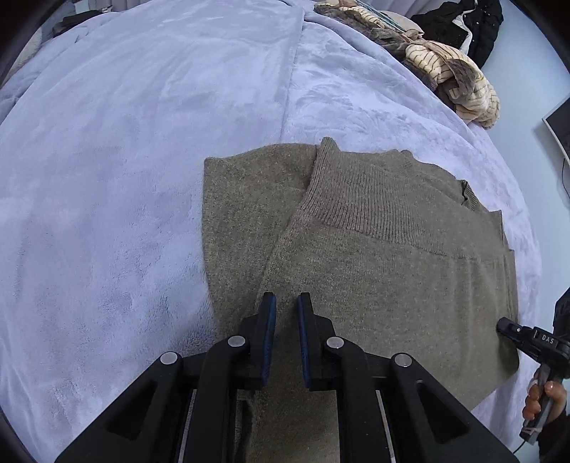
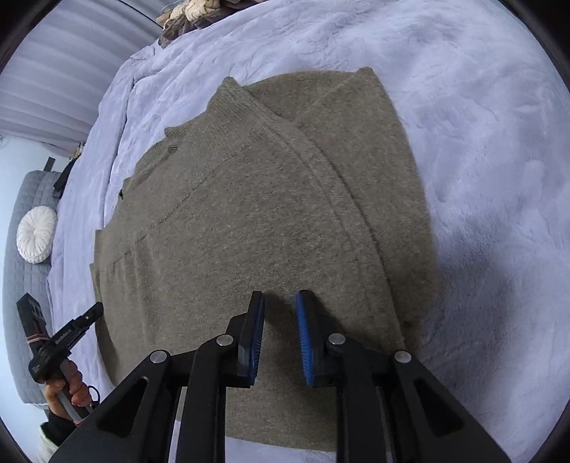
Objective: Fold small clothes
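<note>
An olive-brown knit sweater (image 1: 374, 249) lies folded into a flat rectangle on a pale blue fleece blanket (image 1: 124, 160); its ribbed band runs across the top layer. It also shows in the right wrist view (image 2: 249, 213). My left gripper (image 1: 286, 302) hovers over the sweater's near left part, jaws slightly apart and empty. My right gripper (image 2: 279, 302) hovers over the sweater's near edge, jaws slightly apart and empty. The right gripper also shows at the left wrist view's right edge (image 1: 506, 327), and the left gripper at the right wrist view's lower left (image 2: 94, 310).
A heap of cream striped and brown clothes (image 1: 445, 71) lies at the blanket's far right, with black clothes (image 1: 463, 21) behind. A white round cushion (image 2: 35, 235) rests on a grey quilted seat (image 2: 25, 285) beyond the bed's edge.
</note>
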`<move>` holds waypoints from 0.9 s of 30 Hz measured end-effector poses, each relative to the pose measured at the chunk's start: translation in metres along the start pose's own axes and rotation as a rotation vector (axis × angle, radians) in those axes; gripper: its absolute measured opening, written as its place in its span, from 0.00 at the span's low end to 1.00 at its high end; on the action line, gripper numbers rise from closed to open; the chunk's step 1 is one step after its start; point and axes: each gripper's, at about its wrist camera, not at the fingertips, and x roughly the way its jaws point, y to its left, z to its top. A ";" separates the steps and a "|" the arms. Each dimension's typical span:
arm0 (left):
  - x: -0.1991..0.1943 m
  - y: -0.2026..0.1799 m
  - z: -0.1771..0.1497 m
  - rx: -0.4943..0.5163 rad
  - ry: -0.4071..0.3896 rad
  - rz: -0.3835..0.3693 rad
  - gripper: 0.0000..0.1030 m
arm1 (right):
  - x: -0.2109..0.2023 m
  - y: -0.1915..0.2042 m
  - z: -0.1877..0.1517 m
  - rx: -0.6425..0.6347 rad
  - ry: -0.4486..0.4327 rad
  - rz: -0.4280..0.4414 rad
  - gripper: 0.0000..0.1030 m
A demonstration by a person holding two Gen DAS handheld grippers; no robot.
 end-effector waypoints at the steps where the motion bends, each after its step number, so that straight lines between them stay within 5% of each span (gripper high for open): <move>1: -0.001 -0.001 0.000 0.005 0.004 0.004 0.14 | -0.002 -0.004 0.000 0.011 -0.008 0.006 0.17; 6: -0.013 -0.002 -0.009 0.005 0.009 0.029 0.14 | -0.016 -0.008 -0.002 0.058 -0.028 -0.006 0.22; 11: -0.021 -0.003 -0.021 -0.001 0.018 0.035 0.14 | -0.027 0.003 -0.016 0.055 -0.011 0.016 0.37; 24: -0.036 0.002 -0.049 -0.034 0.062 0.059 0.14 | -0.009 0.051 -0.062 0.020 0.088 0.068 0.40; 27: -0.037 0.008 -0.055 -0.049 0.077 0.074 0.14 | -0.003 0.065 -0.071 -0.006 0.106 0.067 0.52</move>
